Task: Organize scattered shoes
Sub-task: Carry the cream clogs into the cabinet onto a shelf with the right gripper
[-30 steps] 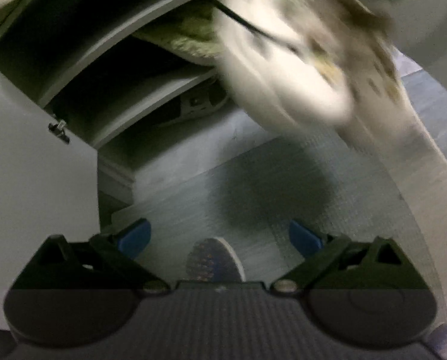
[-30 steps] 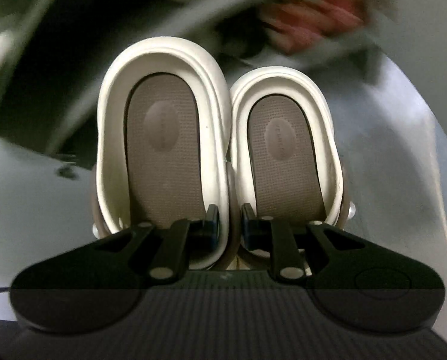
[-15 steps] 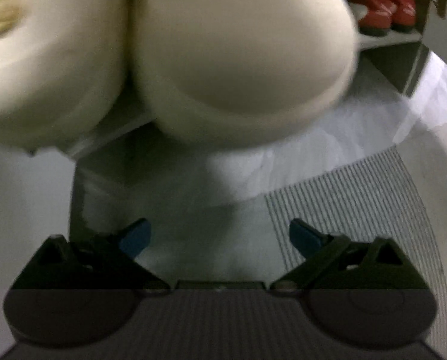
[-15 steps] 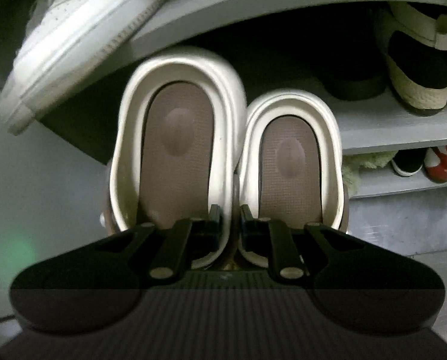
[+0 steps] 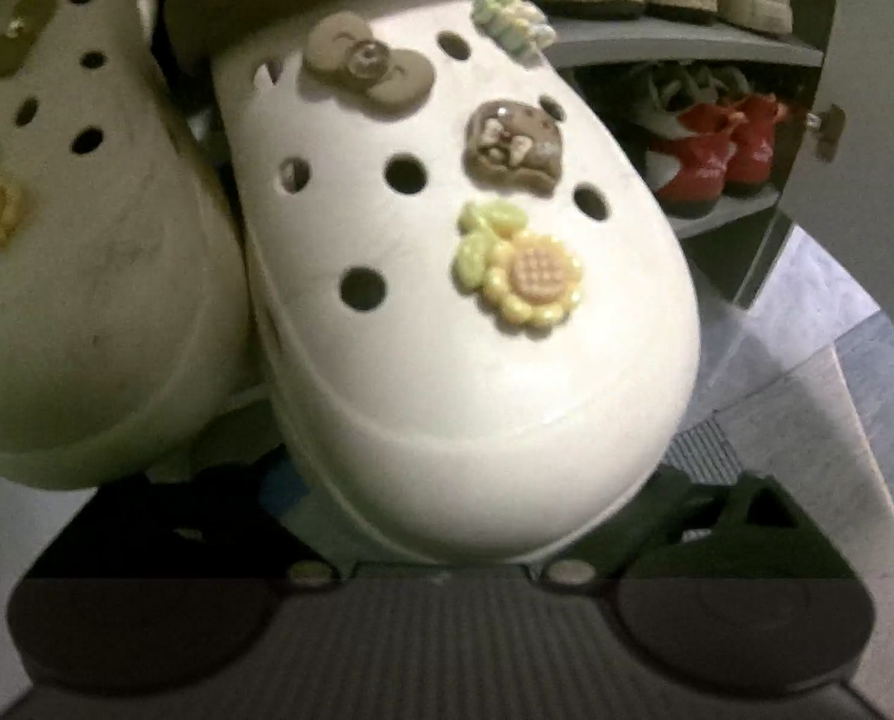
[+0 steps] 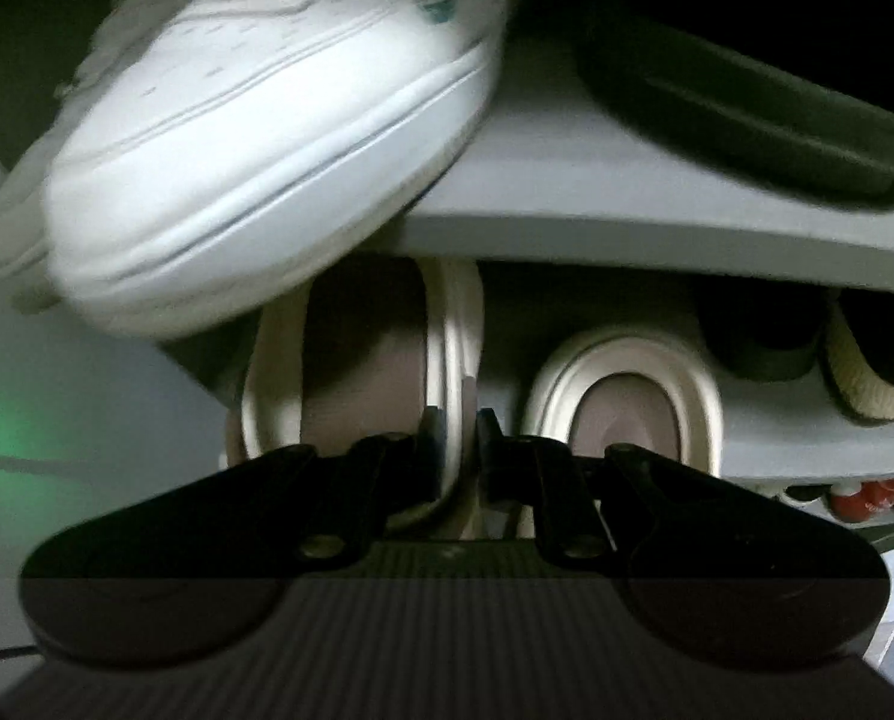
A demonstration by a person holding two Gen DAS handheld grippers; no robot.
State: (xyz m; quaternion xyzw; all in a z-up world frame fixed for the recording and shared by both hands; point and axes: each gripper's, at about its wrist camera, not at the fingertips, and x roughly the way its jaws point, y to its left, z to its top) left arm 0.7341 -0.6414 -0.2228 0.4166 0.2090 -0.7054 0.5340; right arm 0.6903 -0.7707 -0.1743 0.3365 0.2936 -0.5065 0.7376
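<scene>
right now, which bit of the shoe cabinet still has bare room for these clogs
Bare shelf board shows between the right clog's heel and the woven-sole shoes. The left end is crowded: the left clog, pinched in the right tongs, sits tight under the overhanging white sneaker. The bottom shelf's right end holds red shoes. The floor before the cabinet is bare.
</scene>
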